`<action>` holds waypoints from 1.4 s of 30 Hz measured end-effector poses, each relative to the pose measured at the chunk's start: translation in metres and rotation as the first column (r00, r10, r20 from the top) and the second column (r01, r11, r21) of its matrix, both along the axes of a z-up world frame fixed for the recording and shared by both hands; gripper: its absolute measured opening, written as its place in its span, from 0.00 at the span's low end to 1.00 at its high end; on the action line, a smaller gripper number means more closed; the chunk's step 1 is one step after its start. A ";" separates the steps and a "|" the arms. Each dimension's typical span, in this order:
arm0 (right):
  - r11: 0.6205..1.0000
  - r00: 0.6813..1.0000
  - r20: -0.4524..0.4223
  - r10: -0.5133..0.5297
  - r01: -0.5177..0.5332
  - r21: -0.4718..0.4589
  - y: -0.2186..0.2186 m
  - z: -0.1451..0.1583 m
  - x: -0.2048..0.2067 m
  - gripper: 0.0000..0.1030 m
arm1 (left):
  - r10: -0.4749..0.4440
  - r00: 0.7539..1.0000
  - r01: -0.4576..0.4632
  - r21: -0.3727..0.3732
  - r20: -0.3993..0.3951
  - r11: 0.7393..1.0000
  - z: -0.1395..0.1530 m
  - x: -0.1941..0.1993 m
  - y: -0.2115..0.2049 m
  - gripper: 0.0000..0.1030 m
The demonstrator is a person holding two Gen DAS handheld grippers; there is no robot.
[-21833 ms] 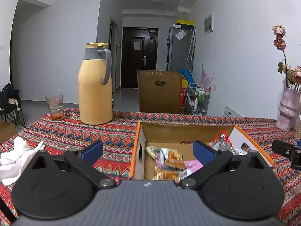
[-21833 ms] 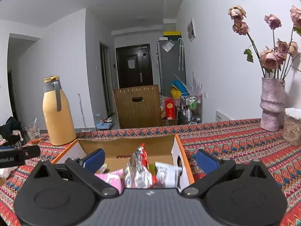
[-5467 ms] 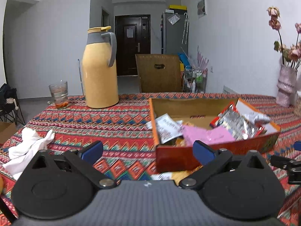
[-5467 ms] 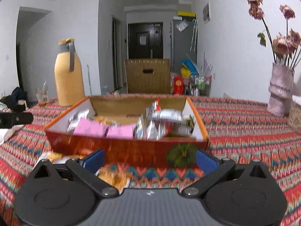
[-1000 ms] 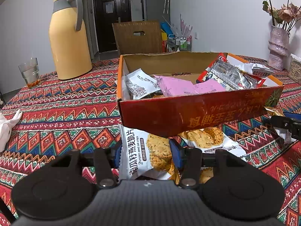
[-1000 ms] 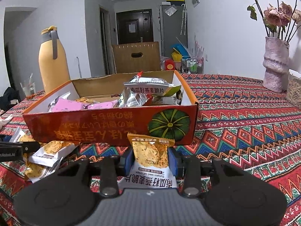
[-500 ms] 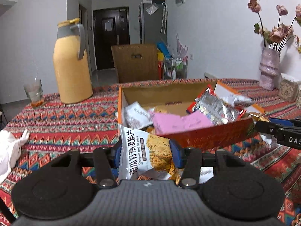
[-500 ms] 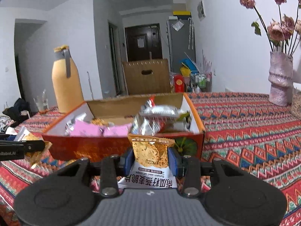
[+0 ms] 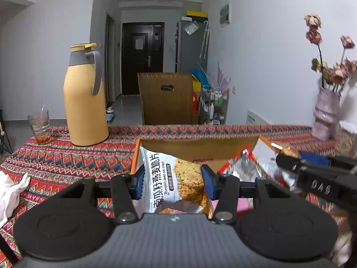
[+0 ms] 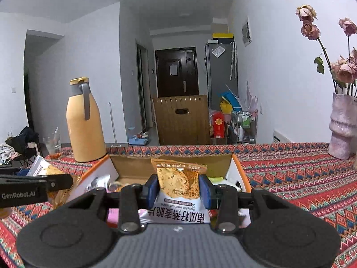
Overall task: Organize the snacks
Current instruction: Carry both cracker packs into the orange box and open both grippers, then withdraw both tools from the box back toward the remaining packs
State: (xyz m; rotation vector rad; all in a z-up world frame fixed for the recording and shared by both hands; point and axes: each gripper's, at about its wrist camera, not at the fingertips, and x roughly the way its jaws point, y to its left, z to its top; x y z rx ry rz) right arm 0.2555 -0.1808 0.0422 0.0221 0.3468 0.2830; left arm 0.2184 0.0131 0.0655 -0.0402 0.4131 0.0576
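Snack carton (image 10: 241, 176), orange-rimmed cardboard, open-topped, on my patterned tablecloth (image 10: 301, 174); part-filled with a foil pouch (image 9: 243, 167) and pink packets. Step in hand, as I judge it: carrying two loose packets to the carton for dropping in. Next move calls for bringing each packet over the opening, clear of the rim, then parting the pads.
Left packet (image 9: 171, 178), pumpkin seed oat crisps, white wrapper, upright, raised before the carton's near left corner; my left gripper (image 9: 174, 182) narrowed onto it, blue pads pressing both sides.
Right packet (image 10: 178, 185), same sort, printed upside down, raised before the carton's middle; my right gripper (image 10: 179, 192) pinching it likewise
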 end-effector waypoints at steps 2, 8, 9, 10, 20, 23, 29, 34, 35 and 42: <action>1.000 1.000 0.000 -0.003 0.003 0.002 0.003 0.001 0.009 0.37 | 0.017 1.000 -0.017 0.000 0.012 1.000 0.003 0.008 -0.001 0.49; 1.000 1.000 -0.001 -0.019 0.019 0.009 0.011 -0.003 0.033 0.37 | 0.060 0.998 -0.060 -0.008 0.037 0.998 0.004 0.034 -0.003 0.49; 1.000 1.000 -0.002 -0.021 0.021 0.011 0.011 -0.005 0.037 0.37 | 0.068 0.997 -0.067 -0.010 0.039 0.998 0.003 0.037 -0.002 0.49; 1.000 1.000 -0.002 -0.022 0.022 0.012 0.012 -0.007 0.040 0.37 | 0.074 0.996 -0.074 -0.015 0.040 0.997 0.000 0.040 0.000 0.49; 1.000 1.000 -0.021 -0.014 0.014 0.004 0.014 -0.031 0.056 0.37 | 0.073 0.997 -0.072 -0.030 0.002 0.997 -0.029 0.056 0.012 0.49; 1.000 0.999 -0.035 -0.013 0.013 0.011 0.012 -0.034 0.057 0.38 | 0.071 0.997 -0.071 -0.043 -0.011 0.997 -0.033 0.057 0.014 0.50; 1.000 0.998 -0.050 -0.024 0.025 0.007 0.010 -0.037 0.059 0.51 | 0.089 0.996 -0.088 -0.067 0.009 0.994 -0.030 0.049 0.020 0.70; 0.999 0.998 -0.046 -0.045 0.047 0.025 0.002 -0.035 0.056 0.83 | 0.111 0.993 -0.108 -0.069 0.033 0.992 -0.026 0.044 0.021 0.92; 0.998 0.998 -0.045 -0.049 0.050 0.029 0.001 -0.034 0.056 0.89 | 0.114 0.993 -0.111 -0.069 0.037 0.991 -0.026 0.043 0.021 0.96; 0.995 0.995 -0.047 -0.086 0.088 0.046 -0.005 -0.033 0.055 1.00 | 0.131 0.991 -0.128 -0.072 0.034 0.989 -0.025 0.043 0.022 1.00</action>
